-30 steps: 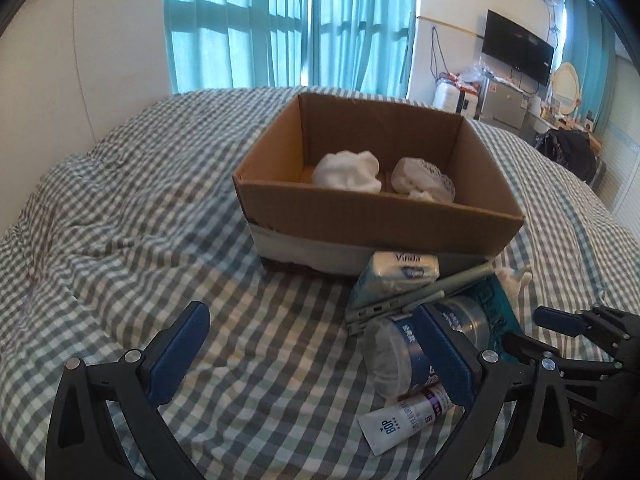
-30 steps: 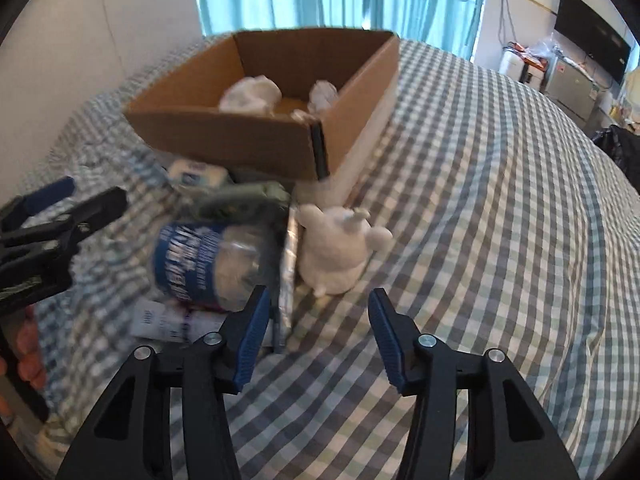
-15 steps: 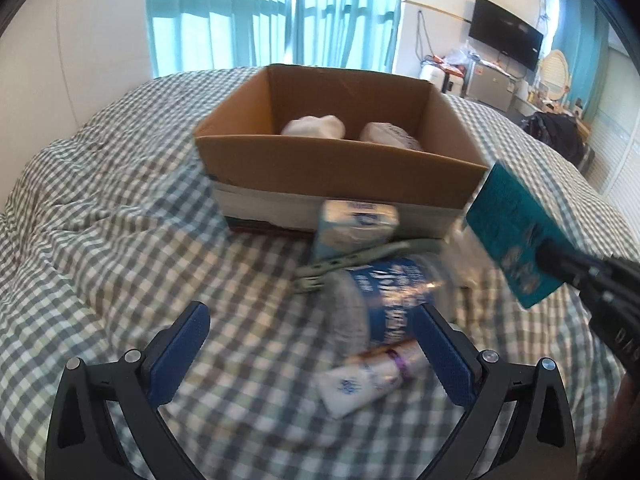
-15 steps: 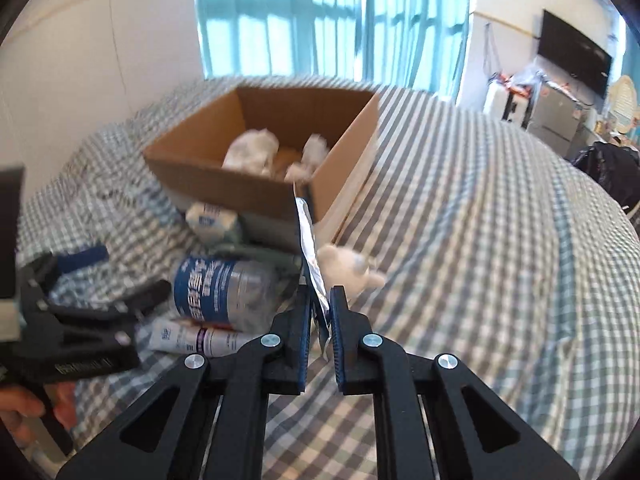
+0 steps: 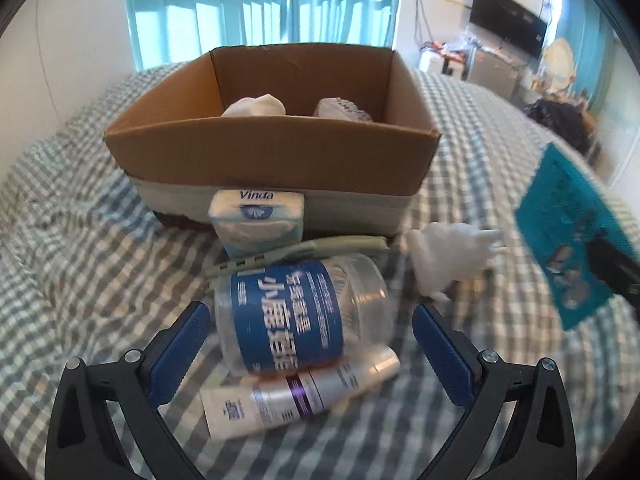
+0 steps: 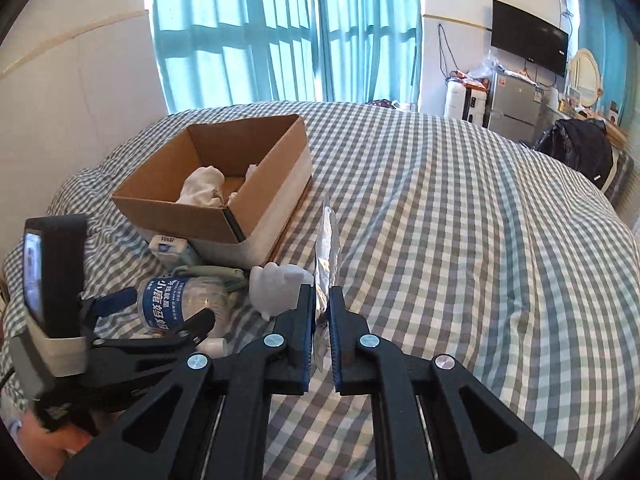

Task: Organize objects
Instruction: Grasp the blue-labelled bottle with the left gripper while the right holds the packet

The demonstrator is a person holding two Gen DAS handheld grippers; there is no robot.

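An open cardboard box (image 5: pixel 276 156) (image 6: pixel 224 216) stands on the checked bed with white bundles (image 5: pixel 256 106) inside. In front of it lie a Vinda tissue pack (image 5: pixel 258 220), a grey-green case (image 5: pixel 304 250), a clear bottle with a blue label (image 5: pixel 296 316) (image 6: pixel 172 304), a white tube (image 5: pixel 296 396) and a white plush toy (image 5: pixel 448 260) (image 6: pixel 276 284). My left gripper (image 5: pixel 308 340) is open, its fingers either side of the bottle. My right gripper (image 6: pixel 322 316) is shut on a flat teal packet (image 5: pixel 568 240), seen edge-on as silver (image 6: pixel 326 248), held above the bed.
The checked bed cover (image 6: pixel 460 240) spreads wide to the right of the box. Teal curtains (image 6: pixel 280 32) hang behind. A TV (image 6: pixel 528 46), a fridge (image 6: pixel 516 108) and a dark bag (image 6: pixel 580 148) stand at the far right.
My right gripper closed on the teal packet and lifted it up and away from the pile. My left gripper moved right and closer, so its fingers now flank the bottle.
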